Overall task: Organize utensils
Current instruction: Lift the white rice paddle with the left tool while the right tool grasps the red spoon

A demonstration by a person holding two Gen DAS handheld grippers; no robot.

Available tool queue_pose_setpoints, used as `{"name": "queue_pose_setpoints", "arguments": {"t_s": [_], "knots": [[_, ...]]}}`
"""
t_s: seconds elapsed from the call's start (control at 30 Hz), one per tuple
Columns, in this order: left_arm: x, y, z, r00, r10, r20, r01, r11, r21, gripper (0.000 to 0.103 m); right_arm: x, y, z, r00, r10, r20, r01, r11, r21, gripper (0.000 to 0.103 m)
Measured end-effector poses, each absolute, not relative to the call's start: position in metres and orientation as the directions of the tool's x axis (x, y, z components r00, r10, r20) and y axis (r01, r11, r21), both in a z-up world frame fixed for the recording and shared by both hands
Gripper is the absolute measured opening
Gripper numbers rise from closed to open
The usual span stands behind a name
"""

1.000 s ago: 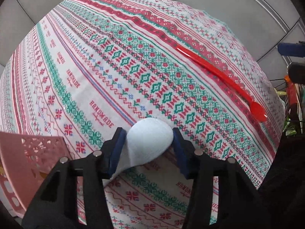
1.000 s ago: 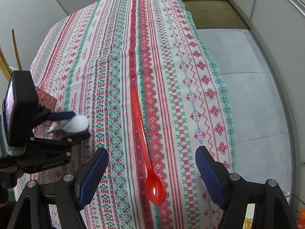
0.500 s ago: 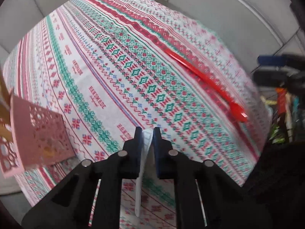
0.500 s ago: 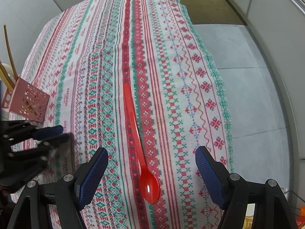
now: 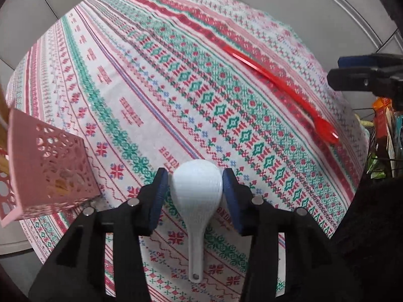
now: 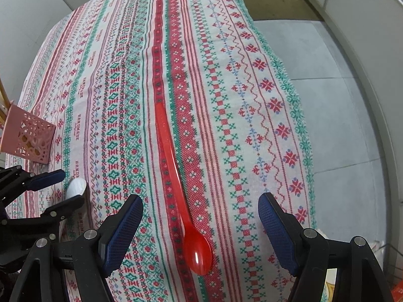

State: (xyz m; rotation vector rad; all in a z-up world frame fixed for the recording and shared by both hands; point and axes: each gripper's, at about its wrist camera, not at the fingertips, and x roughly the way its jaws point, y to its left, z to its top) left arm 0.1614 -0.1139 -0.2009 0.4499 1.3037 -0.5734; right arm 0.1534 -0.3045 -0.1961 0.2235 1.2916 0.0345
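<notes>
The left tongs (image 5: 197, 186) seem clamped on the white spoon (image 5: 197, 188); the pink holder (image 5: 50, 173) stands just left. The right tongs (image 6: 201, 231) are apart.

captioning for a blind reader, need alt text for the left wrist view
The left gripper holds a white spoon by its bowl above a patterned tablecloth. A pink holder stands at left; a red spoon lies at right.

Each view is taken low along its claw's fingers, close over the desk (image 5: 176, 75). The red spoon (image 5: 284, 85) and pink holder (image 6: 30, 138) are shared by both views.
</notes>
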Motion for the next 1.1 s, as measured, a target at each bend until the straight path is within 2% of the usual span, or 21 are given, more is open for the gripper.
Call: {"name": "queue_pose_setpoints", "arguments": {"t_s": [0.17,0.47,0.63,0.9,0.97,1.03,1.1], "knots": [[0.16,-0.113,-0.21,0.141,-0.094,-0.985,0.616,0.788,0.013,0.048,0.158,-0.303,-0.204,0.256,0.141,-0.956,0.097,0.98,0.171,0.079],[0.163,-0.097,-0.208,0.156,-0.117,-0.981,0.556,0.831,-0.011,0.047,0.181,-0.29,-0.215,0.273,0.178,-0.945,0.062,0.978,0.202,0.077],[0.149,-0.091,-0.201,0.18,-0.126,-0.976,0.56,0.828,-0.004,0.047,0.202,-0.275,-0.224,0.271,0.206,-0.94,0.038,0.974,0.224,0.062],[0.128,-0.064,-0.178,0.229,-0.182,-0.956,0.549,0.835,-0.028,0.047,0.226,-0.248,-0.242,0.264,0.144,-0.954,-0.013,0.989,0.146,0.046],[0.123,-0.059,-0.172,0.237,-0.199,-0.951,0.545,0.837,-0.04,0.047,0.228,-0.244,-0.242,0.278,0.116,-0.954,-0.023,0.993,0.114,0.038],[0.118,-0.048,-0.165,0.25,-0.22,-0.943,0.539,0.84,-0.053,0.047,0.23,-0.242,-0.241,0.285,0.088,-0.954,-0.025,0.996,0.084,0.018],[0.116,-0.04,-0.156,0.261,-0.237,-0.936,0.534,0.843,-0.064,0.047,0.229,-0.245,-0.241,0.293,0.083,-0.953,-0.009,0.996,0.084,0.013]]}}
